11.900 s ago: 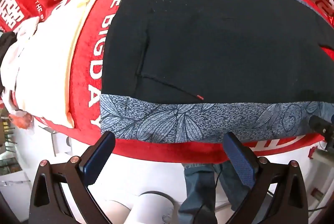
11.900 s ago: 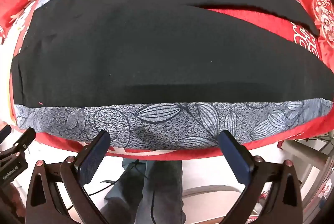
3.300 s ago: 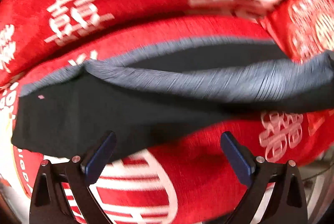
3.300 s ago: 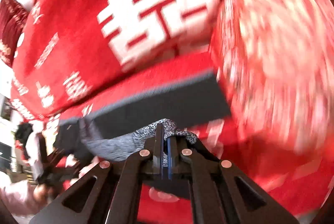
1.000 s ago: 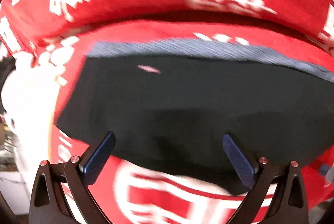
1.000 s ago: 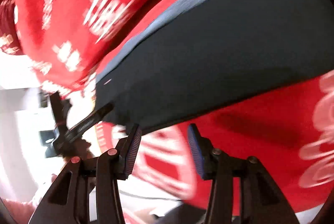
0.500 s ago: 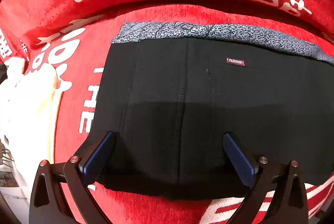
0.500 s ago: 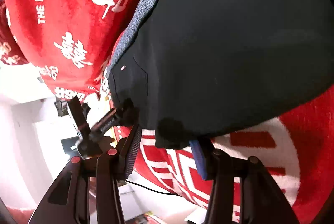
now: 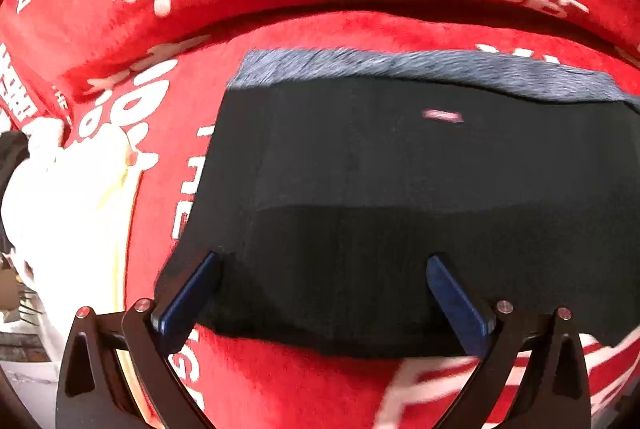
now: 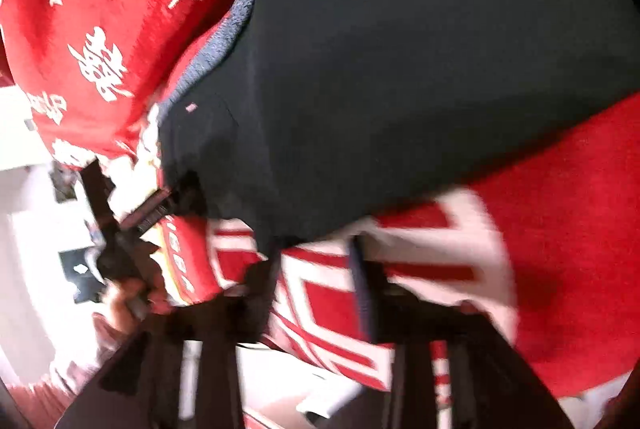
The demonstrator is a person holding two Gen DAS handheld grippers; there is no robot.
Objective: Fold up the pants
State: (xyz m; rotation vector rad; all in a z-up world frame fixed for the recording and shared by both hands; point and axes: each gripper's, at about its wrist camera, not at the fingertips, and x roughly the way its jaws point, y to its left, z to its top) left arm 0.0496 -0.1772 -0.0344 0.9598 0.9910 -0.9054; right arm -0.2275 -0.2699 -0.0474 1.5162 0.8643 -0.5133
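One pair of black pants (image 9: 400,197), folded long, lies on one red blanket (image 9: 320,5) with white lettering.

The left gripper (image 9: 322,293) hovers with jaws wide apart over the near hem, gripping nothing. The right gripper (image 10: 316,269), blurred, has jaws parted with seemingly only blanket between them. Only the left view shows a white cloth (image 9: 68,213); only the right shows a hand (image 10: 128,297) holding the left gripper at the pants' corner.

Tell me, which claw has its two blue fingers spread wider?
The left claw. Its fingers stand far apart over the black pants. The right claw keeps only a narrow gap at the pants' corner.
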